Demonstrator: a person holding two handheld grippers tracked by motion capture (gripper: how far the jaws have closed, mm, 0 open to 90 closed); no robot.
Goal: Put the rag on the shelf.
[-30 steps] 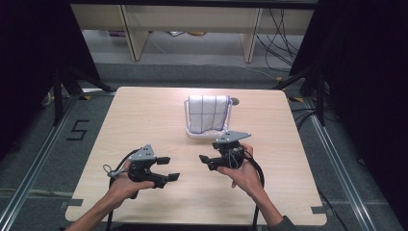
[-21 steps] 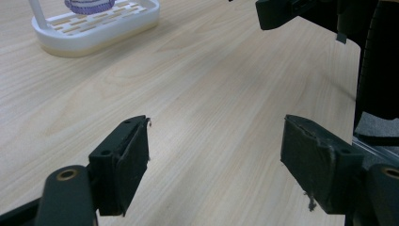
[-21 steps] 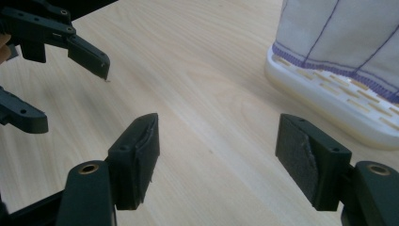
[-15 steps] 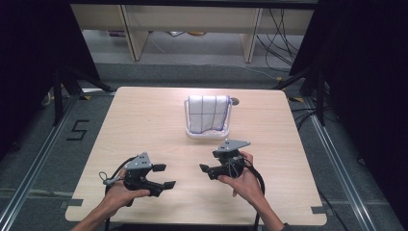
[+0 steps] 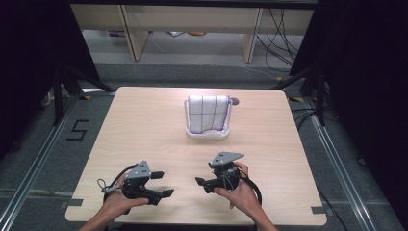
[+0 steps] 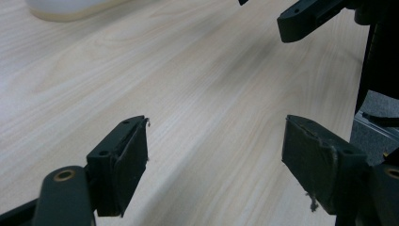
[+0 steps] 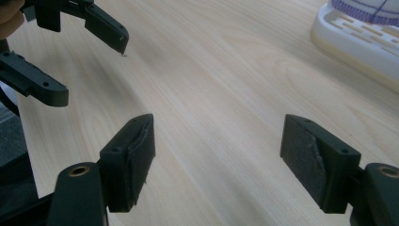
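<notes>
Light wooden table [image 5: 144, 125] carried a white basket [image 5: 207, 134] at its far middle, with a white cloth with purple grid lines [image 5: 207, 113] draped in it. Left gripper [image 5: 161, 185] and right gripper [image 5: 204, 182] sat near the table's front edge, well apart from the basket and pointing at each other. Both had their jaws spread wide with nothing between them; the right's jaws had just been opening.

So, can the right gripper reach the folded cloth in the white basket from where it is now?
Probably yes. The right gripper is open and holds nothing, and bare table lies between it and the folded cloth in the white basket. Nothing stands in the way.
</notes>
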